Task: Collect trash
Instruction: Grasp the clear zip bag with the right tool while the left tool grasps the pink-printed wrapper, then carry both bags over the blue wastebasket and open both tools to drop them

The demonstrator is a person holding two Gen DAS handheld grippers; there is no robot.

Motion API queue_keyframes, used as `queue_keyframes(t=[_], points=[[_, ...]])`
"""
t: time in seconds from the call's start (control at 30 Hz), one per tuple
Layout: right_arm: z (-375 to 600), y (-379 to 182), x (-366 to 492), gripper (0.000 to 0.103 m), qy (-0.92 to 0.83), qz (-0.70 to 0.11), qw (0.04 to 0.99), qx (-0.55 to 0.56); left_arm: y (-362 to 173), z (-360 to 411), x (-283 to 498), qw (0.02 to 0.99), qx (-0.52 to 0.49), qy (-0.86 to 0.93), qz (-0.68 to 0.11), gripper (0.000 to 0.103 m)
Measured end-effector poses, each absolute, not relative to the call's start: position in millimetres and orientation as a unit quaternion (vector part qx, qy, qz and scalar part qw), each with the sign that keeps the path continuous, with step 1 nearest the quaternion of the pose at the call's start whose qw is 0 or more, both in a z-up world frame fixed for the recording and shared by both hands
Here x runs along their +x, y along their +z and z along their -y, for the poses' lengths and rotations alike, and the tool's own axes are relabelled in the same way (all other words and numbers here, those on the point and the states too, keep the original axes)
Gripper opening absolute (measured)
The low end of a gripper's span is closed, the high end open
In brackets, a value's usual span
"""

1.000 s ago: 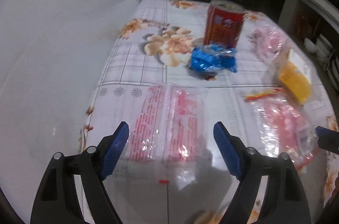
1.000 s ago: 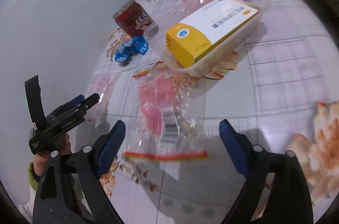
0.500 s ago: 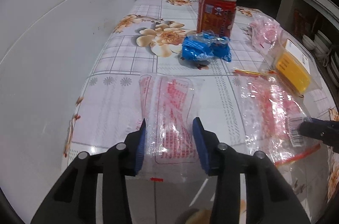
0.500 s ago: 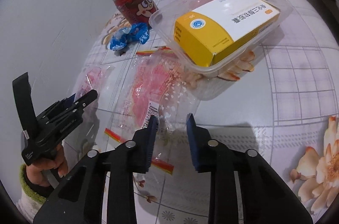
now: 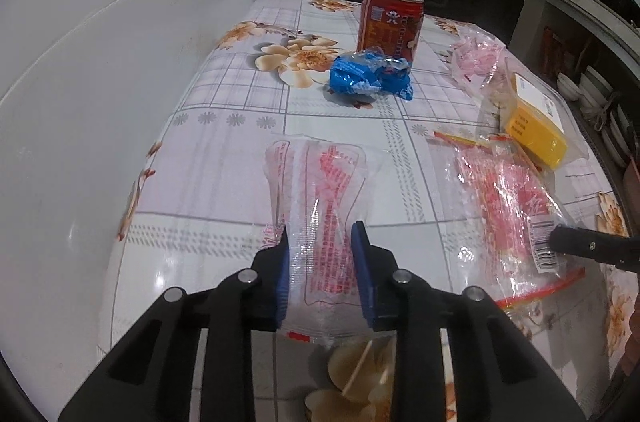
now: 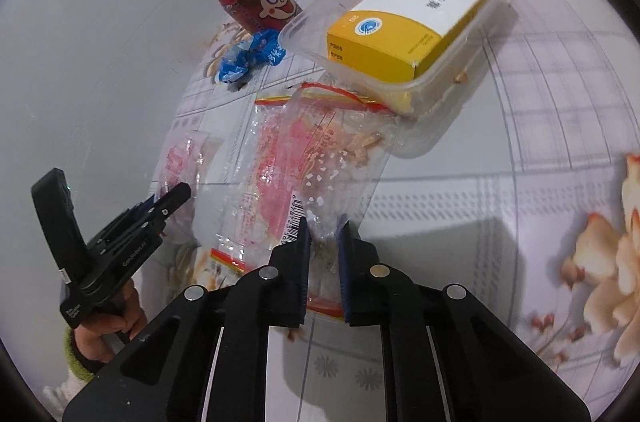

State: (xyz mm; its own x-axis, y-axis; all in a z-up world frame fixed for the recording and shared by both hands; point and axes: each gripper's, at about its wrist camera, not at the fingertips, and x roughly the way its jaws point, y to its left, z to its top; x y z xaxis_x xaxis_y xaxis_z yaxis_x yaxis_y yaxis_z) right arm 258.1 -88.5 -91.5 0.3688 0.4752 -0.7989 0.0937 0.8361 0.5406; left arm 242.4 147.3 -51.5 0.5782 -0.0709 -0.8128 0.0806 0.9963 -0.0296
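My left gripper (image 5: 320, 234) is shut on the near end of a clear plastic wrapper with red print (image 5: 320, 190); the wrapper bunches between the blue pads. My right gripper (image 6: 323, 222) is shut on the near edge of a clear zip bag with pink print and a barcode (image 6: 288, 158); that bag also shows in the left wrist view (image 5: 508, 198). A crumpled blue wrapper (image 5: 370, 74) lies in front of a red drink can (image 5: 390, 22). A yellow and white box (image 6: 412, 22) sits in a clear plastic tray (image 6: 448, 78).
The table carries a floral checked cloth (image 5: 240, 102), next to a white wall on the left. Another crumpled clear bag with pink print (image 5: 476, 58) lies right of the can. Dark shelves with dishes stand behind and to the right.
Both grippers went from wide open to shut, the left on the red-print wrapper and the right on the zip bag. Both wrist views now sit higher above the table.
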Motion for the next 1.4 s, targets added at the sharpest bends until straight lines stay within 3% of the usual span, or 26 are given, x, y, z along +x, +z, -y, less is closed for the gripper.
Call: queue_keyframes(t=[0.67, 1.4], points=[[99.4, -77.7, 204.4, 0.007, 0.171, -0.528, 0.758, 0.344, -23.4, -136.1, 205.1, 0.894, -0.016, -0.080, -0.440, 0.025], [183.0, -39.3, 124.3, 0.006, 0.092, -0.438, 0.793, 0.414, 37.2, -55.2, 188.8, 0.899, -0.005, -0.206, -0.386, 0.025]])
